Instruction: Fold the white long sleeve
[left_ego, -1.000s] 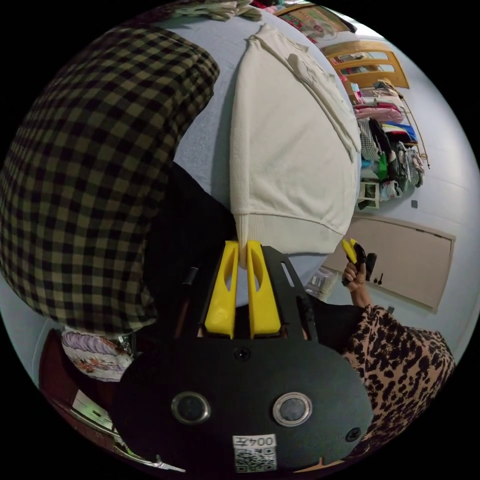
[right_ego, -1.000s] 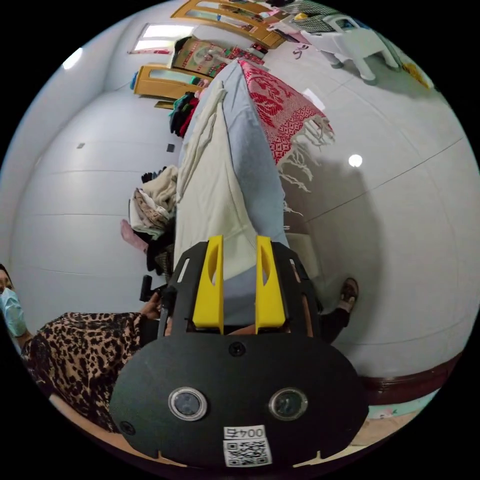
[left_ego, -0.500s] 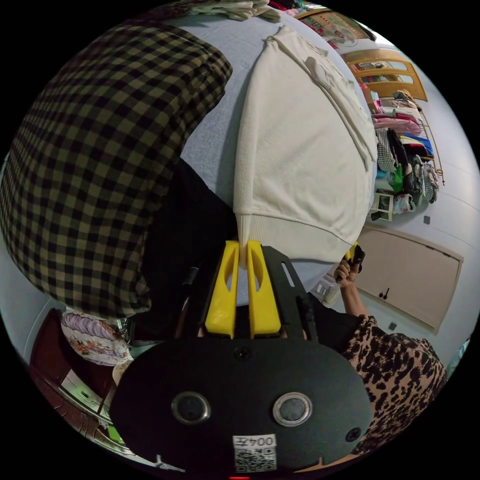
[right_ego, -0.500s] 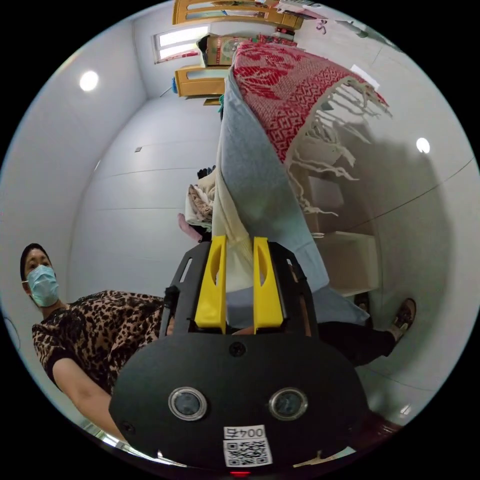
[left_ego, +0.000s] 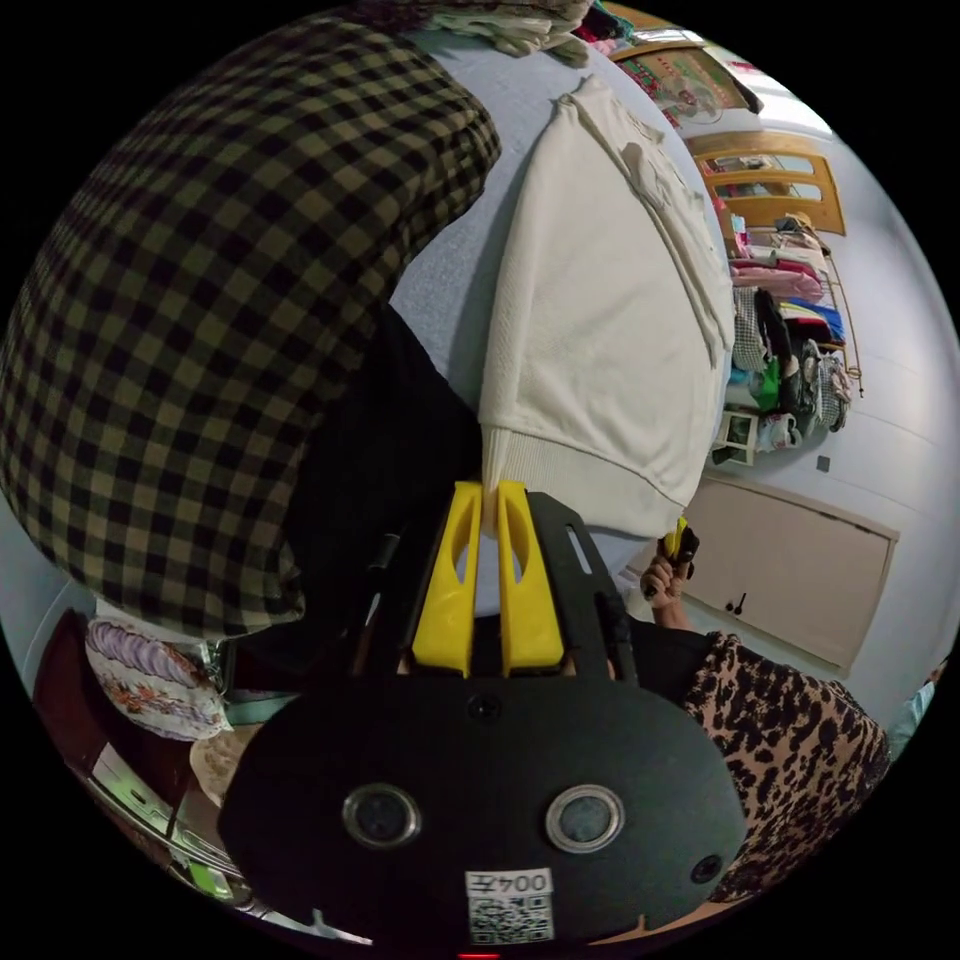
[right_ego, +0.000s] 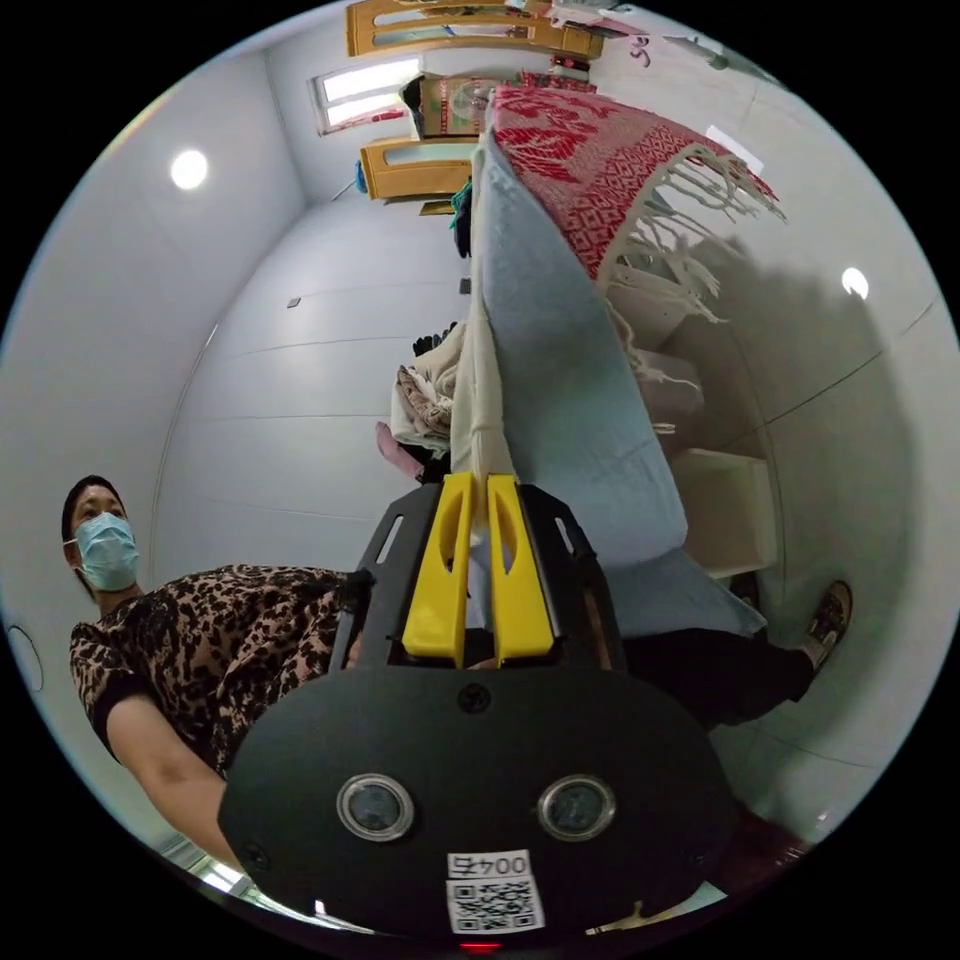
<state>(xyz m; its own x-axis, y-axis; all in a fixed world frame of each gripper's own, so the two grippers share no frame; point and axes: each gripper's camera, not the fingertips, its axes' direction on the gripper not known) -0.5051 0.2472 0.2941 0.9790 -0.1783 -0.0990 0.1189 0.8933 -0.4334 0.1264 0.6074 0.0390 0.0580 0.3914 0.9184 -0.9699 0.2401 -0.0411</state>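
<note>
On the counter (left_ego: 450, 290), covered in pale blue cloth, the white long sleeve (left_ego: 590, 330) lies flat with its ribbed hem toward me and its collar end away. My left hand-held gripper (left_ego: 489, 497) has its yellow jaws nearly closed, both pressing on the hem corner at the near side. My right hand-held gripper (right_ego: 477, 492) is likewise pinched down, jaws almost together on the cream edge at the opposite hem corner, seen edge-on in the right gripper view; in the left gripper view it shows small at the far hem corner, in my hand (left_ego: 662, 578). Judgement on handling: the fabric looks like a knit, fairly thick and soft, light enough for two corner grips, not slippery and not fragile. It will drape and sag between the two grips rather than hold a line, so I expect the middle of the hem to droop if lifted. The ribbed band is the denser part and the sensible place to hold; a pinch there should not slide out. The sleeves appear already laid in over the body, though I cannot tell how neatly at the collar end. A checked garment (left_ego: 220, 300) sits just beside the white one on the counter, near my left grip; risk of snagging it when the hem is carried over. A red fringed cloth (right_ego: 610, 170) hangs off the counter's far side, well apart.
</note>
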